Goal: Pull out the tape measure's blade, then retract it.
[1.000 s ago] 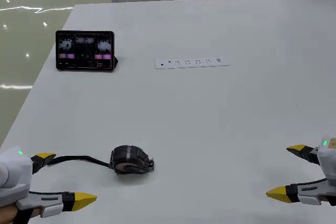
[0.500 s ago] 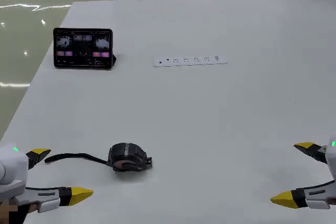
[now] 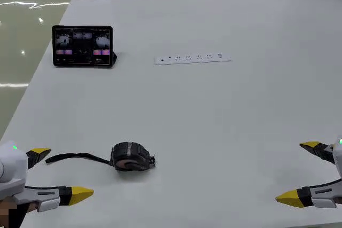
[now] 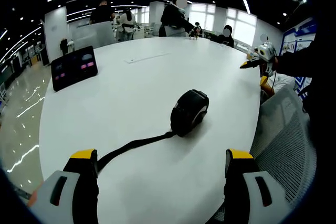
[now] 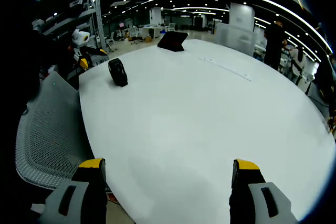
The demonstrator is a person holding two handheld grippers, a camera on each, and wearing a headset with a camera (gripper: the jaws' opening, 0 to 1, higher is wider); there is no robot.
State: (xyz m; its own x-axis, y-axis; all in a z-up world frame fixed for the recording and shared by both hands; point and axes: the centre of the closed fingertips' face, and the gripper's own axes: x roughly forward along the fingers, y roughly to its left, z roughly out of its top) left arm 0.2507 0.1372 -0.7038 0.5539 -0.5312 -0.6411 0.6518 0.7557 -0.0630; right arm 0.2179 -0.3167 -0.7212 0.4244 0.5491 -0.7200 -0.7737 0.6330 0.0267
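Observation:
A black tape measure lies on the white table near the front left, its black strap trailing left. In the left gripper view the tape measure sits ahead of the jaws, strap running toward them. My left gripper is open at the front left, a little left of the case, nothing between its yellow tips. My right gripper stands open at the front right, far from the case. The right gripper view shows the tape measure far off to the left. No blade is pulled out.
A dark tablet stands propped at the back left. A white power strip lies flat behind the table's middle. A grey mesh chair sits by the near table edge. People stand beyond the far edge.
The head camera has tilted, so everything sits slightly higher in view. Both grippers have drawn a little outward and back; the tape measure has not moved.

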